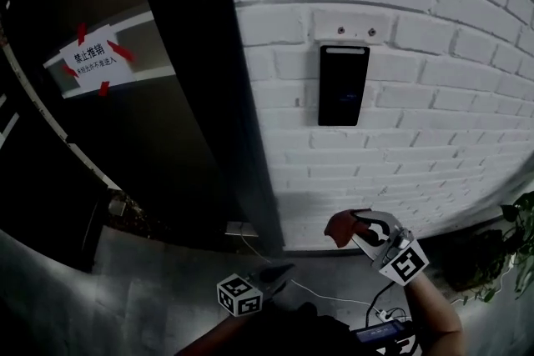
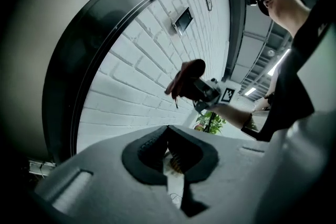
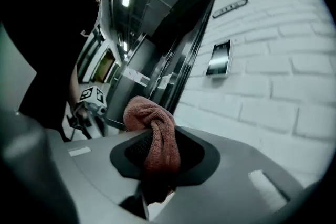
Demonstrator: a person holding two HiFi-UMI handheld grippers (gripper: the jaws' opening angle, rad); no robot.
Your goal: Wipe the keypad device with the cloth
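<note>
The keypad device (image 1: 343, 85) is a black box stuck flat on the white brick wall (image 1: 434, 129). Nothing touches it. Well below it, at 6 o'clock, the right claw (image 1: 360, 223) is squeezed tight on the red cloth (image 1: 339, 226). The cloth is bunched up and pokes out past the claw tips. At 7 o'clock from the cloth, the left claw (image 1: 286, 268) is low down, pressed together with nothing in it. A dark door (image 1: 179, 96) stands at 9 o'clock from the keypad device. A green plant (image 1: 519, 250) sits at 4 o'clock.
</note>
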